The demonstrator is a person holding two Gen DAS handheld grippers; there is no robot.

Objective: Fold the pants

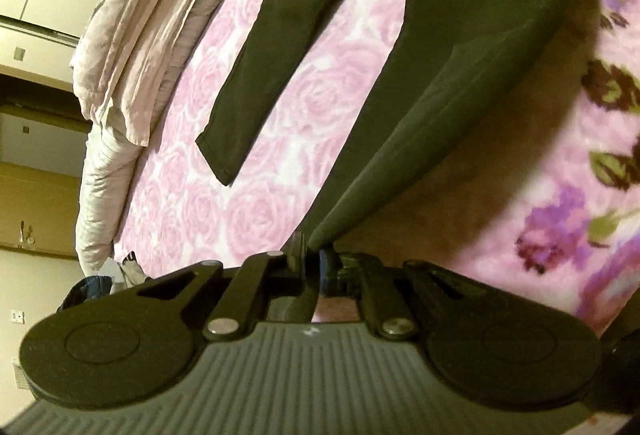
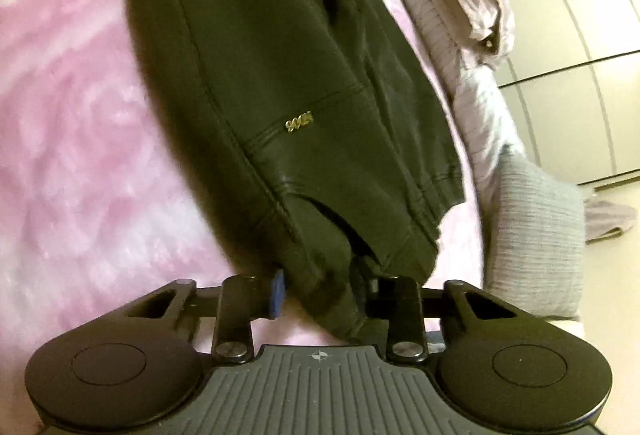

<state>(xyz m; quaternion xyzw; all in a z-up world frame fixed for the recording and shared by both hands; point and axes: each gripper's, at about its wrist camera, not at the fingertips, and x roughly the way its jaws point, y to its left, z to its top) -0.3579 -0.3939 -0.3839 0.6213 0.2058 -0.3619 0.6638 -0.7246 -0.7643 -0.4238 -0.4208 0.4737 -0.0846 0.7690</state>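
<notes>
Drooping limply over the pink rose-print blanket [image 1: 320,103], the dark pants [image 1: 472,35] look soft and light, best pinched at hem and waistband, where the left gripper [image 1: 314,259] and right gripper [image 2: 324,287] each clench them.

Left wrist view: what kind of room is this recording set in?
Most likely a bedroom. The dark green pants lie on a pink rose-patterned bed cover, a crumpled pale quilt is bunched along its edge, and cream wardrobe-like doors stand beyond.
</notes>
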